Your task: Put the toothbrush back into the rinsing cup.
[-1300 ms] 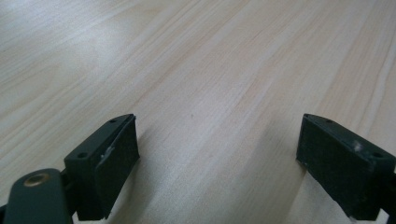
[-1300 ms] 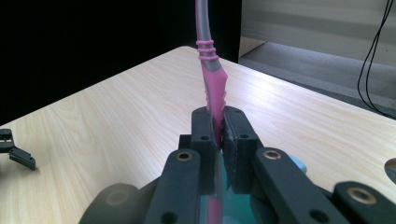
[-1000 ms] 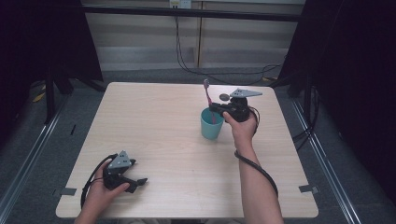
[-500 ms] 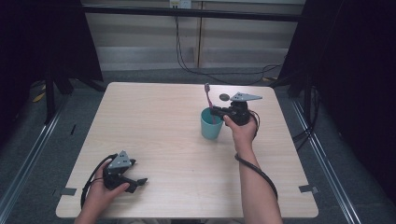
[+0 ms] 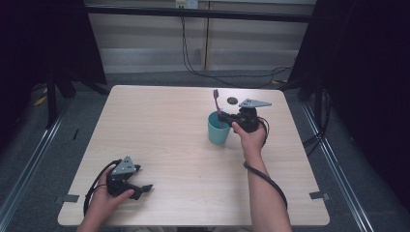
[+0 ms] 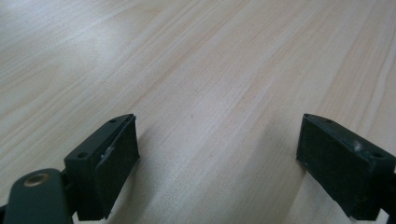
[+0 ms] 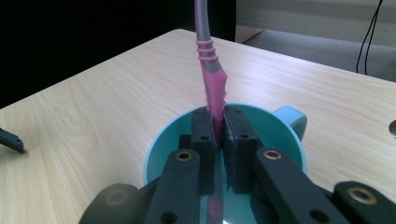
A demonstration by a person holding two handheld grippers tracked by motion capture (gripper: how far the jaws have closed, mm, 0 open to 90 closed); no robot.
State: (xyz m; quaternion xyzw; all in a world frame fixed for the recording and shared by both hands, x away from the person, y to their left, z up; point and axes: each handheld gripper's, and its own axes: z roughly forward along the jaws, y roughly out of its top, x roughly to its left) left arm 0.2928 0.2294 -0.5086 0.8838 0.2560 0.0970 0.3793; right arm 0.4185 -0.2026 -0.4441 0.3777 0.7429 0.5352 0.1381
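Right gripper (image 7: 218, 140) was clamped on the pink toothbrush (image 7: 212, 88), held upright over the teal cup (image 5: 218, 128) at the table's (image 5: 159, 116) 2 o'clock. Left gripper (image 5: 137, 186) rested at 7 o'clock, jaws apart.

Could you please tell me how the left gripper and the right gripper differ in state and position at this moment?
The left gripper has its jaws wide apart with nothing between them; the right gripper is shut on a pink and grey toothbrush. The left gripper sits low at the near left of the table, while the right gripper is at the far right, over the teal cup. Both are black, hand-held, and carry a grey three-cornered plate.
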